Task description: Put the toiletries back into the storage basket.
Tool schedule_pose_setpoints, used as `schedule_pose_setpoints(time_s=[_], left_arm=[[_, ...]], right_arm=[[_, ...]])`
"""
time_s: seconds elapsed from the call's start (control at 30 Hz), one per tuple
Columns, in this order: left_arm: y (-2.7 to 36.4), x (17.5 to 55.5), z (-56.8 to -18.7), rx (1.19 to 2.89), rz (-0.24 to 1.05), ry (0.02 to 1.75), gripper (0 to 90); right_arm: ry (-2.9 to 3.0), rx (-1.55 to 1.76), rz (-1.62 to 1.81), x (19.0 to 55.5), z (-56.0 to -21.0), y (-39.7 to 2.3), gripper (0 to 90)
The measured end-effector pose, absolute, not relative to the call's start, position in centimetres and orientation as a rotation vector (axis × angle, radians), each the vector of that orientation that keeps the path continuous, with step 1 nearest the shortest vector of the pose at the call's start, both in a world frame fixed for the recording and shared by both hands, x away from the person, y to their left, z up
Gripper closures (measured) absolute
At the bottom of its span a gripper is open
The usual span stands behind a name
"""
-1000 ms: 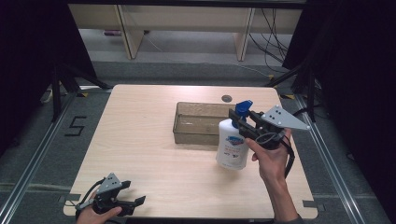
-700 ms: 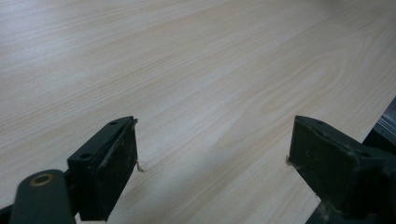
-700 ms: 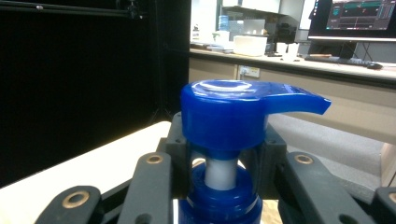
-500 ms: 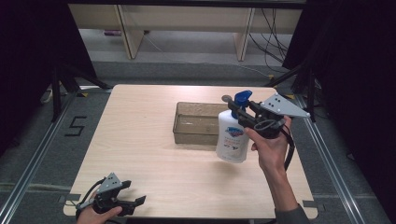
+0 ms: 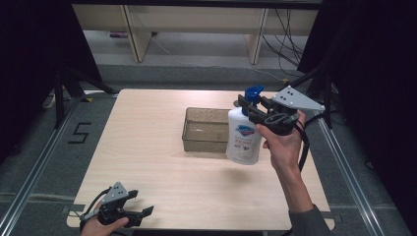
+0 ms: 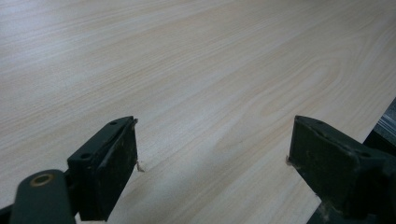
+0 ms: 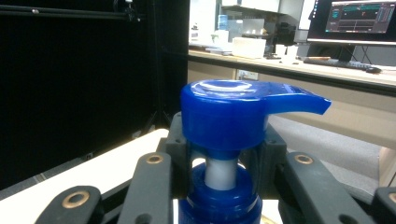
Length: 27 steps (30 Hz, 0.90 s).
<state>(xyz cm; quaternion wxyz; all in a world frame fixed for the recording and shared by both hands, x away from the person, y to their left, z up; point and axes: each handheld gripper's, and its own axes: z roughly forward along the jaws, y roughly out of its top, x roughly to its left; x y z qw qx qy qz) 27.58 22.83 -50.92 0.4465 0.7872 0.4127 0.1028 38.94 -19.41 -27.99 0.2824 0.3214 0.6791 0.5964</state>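
Above tray (image 5: 206,129): right gripper (image 5: 253,111) clamps bottle (image 5: 243,138) neck | left gripper (image 5: 142,213) agape

A white bottle (image 5: 243,140) with a blue pump (image 7: 233,116) and blue label. Pale wood-grain table (image 5: 147,147). Clear brownish tray (image 5: 204,130). Black grippers, one (image 5: 251,109) with a grey plate.

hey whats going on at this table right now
A person holds a gripper in each hand. The right gripper is clamped around the neck of a white pump bottle with a blue top, holding it in the air just beside a clear tray. The left gripper rests open near the table's front edge, holding nothing.
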Motion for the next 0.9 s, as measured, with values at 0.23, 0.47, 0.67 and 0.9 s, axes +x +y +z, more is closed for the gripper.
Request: schedule_pose_setpoints(time_s=[0.23, 0.47, 0.67, 0.9], left_arm=[[22.8, 27.6, -50.9, 1.950, 0.254, 1.021, 14.8], [22.9, 27.6, -50.9, 1.949, 0.254, 1.020, 14.8], [22.9, 27.6, -50.9, 1.952, 0.253, 1.021, 14.7], [22.8, 27.6, -50.9, 1.949, 0.253, 1.019, 14.8]], right_arm=[[1.802, 0.850, 1.623, 39.3, -27.1, -19.0, 66.0], [1.800, 0.860, 1.634, 40.1, -26.6, -18.8, 66.0], [1.784, 0.876, 1.623, 41.4, -26.0, -18.7, 66.0], [1.760, 0.901, 1.603, 42.9, -25.7, -19.0, 66.0]])
